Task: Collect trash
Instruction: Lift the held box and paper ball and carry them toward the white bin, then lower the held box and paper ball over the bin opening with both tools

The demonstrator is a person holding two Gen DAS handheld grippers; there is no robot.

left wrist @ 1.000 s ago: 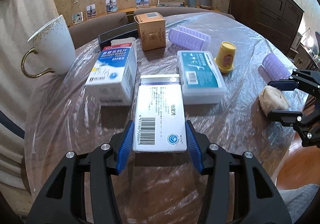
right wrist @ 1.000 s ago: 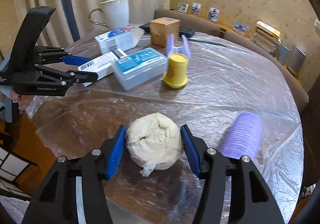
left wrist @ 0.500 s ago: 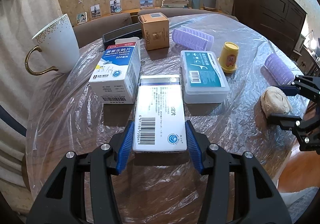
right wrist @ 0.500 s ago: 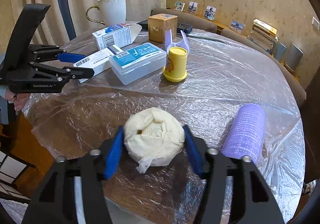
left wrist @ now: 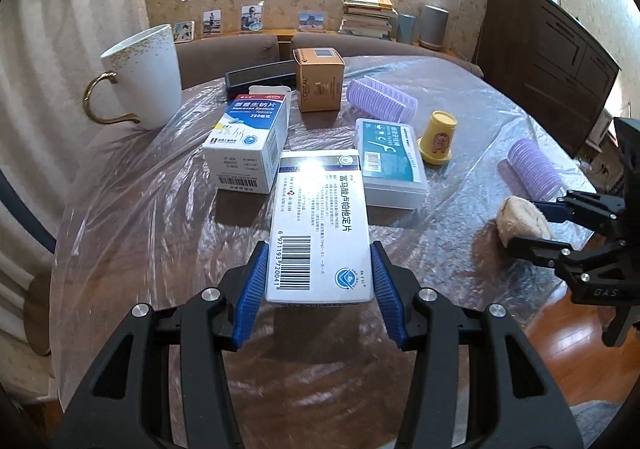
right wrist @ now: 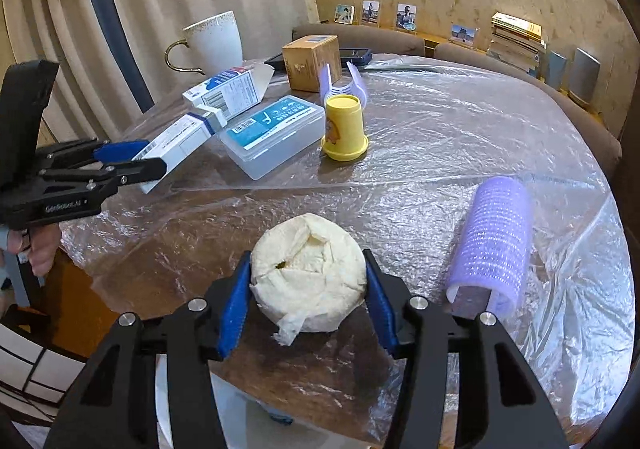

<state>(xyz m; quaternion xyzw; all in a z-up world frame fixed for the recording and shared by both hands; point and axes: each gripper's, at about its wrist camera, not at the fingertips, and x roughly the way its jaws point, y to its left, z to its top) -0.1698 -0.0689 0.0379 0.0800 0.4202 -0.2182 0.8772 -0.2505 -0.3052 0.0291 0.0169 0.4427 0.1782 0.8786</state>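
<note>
Blue pads of my left gripper (left wrist: 316,281) clamp the flat white medicine box (left wrist: 318,225); beside it, my right gripper (right wrist: 306,297) has just closed on the crumpled cream paper ball (right wrist: 308,277).

White gold-speckled mug (left wrist: 146,77), lilac roller (right wrist: 492,241) (ribbed), yellow cup (right wrist: 345,127)

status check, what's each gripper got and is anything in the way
Left gripper shut on white medicine box, near end raised. Right gripper has just closed on crumpled tissue ball. Purple roller lies close beside, not touching.
</note>
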